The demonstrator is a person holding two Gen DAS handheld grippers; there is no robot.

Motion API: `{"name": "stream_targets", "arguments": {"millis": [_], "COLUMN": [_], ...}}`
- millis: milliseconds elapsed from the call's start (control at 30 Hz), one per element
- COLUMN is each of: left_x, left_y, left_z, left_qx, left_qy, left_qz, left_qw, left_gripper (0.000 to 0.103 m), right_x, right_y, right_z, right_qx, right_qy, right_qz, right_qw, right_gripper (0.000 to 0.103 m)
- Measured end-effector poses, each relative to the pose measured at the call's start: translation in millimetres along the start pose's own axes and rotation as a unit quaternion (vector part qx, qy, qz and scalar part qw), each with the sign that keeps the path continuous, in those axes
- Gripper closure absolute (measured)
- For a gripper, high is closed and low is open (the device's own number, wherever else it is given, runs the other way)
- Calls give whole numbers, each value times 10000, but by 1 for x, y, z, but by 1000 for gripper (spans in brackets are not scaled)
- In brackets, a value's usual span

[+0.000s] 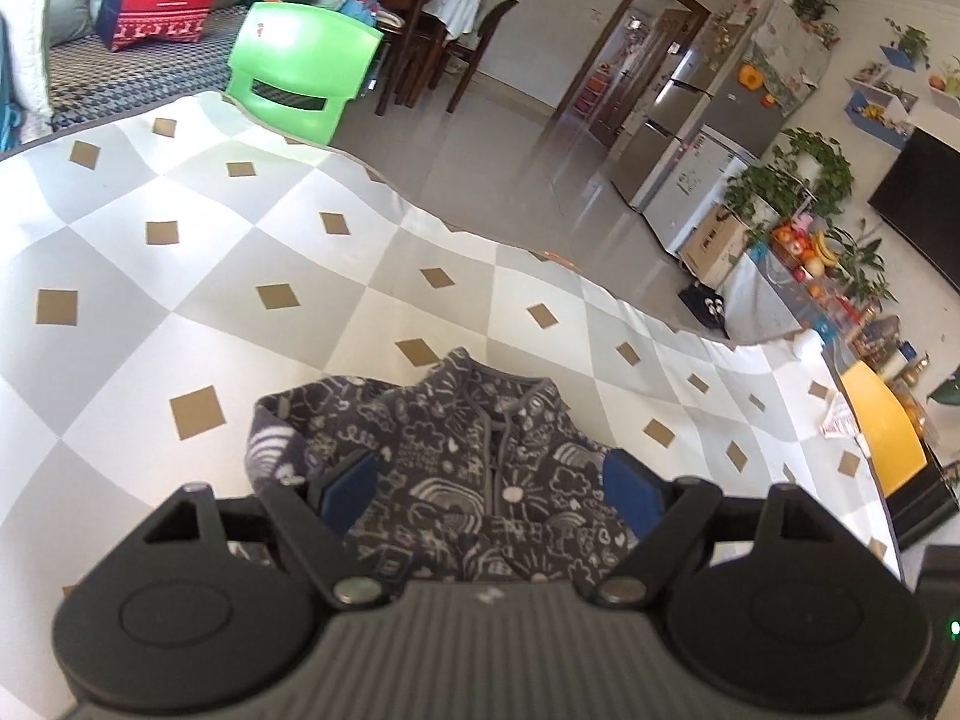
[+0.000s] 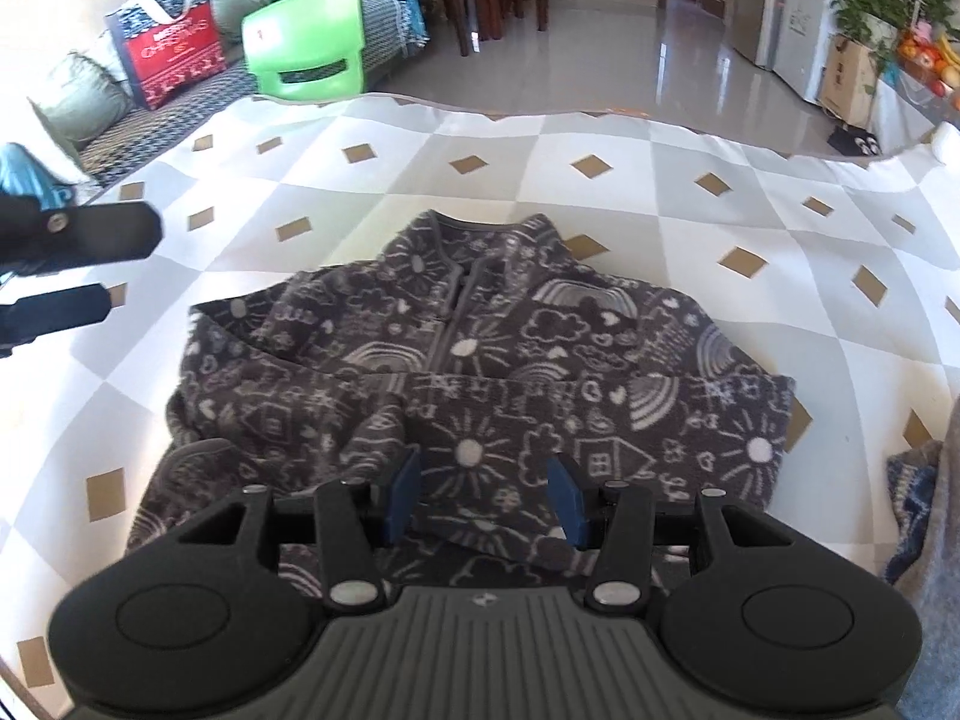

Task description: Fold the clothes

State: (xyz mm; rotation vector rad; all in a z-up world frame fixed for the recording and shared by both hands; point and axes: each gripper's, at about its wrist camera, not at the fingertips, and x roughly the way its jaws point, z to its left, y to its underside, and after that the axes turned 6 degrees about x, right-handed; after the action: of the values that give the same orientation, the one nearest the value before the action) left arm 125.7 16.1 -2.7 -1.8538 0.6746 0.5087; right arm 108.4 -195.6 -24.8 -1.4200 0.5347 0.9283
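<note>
A dark grey fleece jacket (image 2: 480,360) with white doodle prints lies on the checked tablecloth (image 2: 660,192), collar and zip toward the far side. One sleeve is folded across its front. My right gripper (image 2: 485,495) hovers over the jacket's near hem with its blue pads partly apart, and no fabric is pinched between them. My left gripper (image 1: 489,492) stands wide open above the jacket (image 1: 456,456), close to the collar, with nothing held. In the right wrist view the left gripper (image 2: 102,267) shows at the left edge, off the jacket's left side.
The tablecloth's far edge (image 1: 420,204) drops to a shiny floor. A green plastic chair (image 2: 306,42) and a red Christmas bag (image 2: 174,48) stand beyond it. A blue-grey knitted cloth (image 2: 912,510) lies at the right edge. A yellow object (image 1: 888,432) sits off the table's right end.
</note>
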Motion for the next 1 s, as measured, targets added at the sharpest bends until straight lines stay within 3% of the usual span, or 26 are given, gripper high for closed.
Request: {"name": "stream_targets", "arguments": {"millis": [300,567,833,1000], "left_x": [-7,-11,-4,-1], "left_y": [-10,-14,-18,-21], "left_z": [32,47,61,65], "left_qx": [-386,-507,-539,-696], "left_qy": [-371,-548,-1010,-1003], "left_qz": [-104,-121,-14,27], "left_qw": [9985,9971,9934,9925], "left_gripper": [21,21,20,20], "right_x": [-6,9,2,14], "right_y": [5,28,34,45], "right_z": [60,104,104,109], "right_qx": [-857,-2332,-2658,-2920], "right_qy": [-1051,-559,-1162,-937], "right_qz": [-315,-420,-279,-172], "right_qw": [9903,9699,9566,9517], "right_gripper": [57,52,52,52]}}
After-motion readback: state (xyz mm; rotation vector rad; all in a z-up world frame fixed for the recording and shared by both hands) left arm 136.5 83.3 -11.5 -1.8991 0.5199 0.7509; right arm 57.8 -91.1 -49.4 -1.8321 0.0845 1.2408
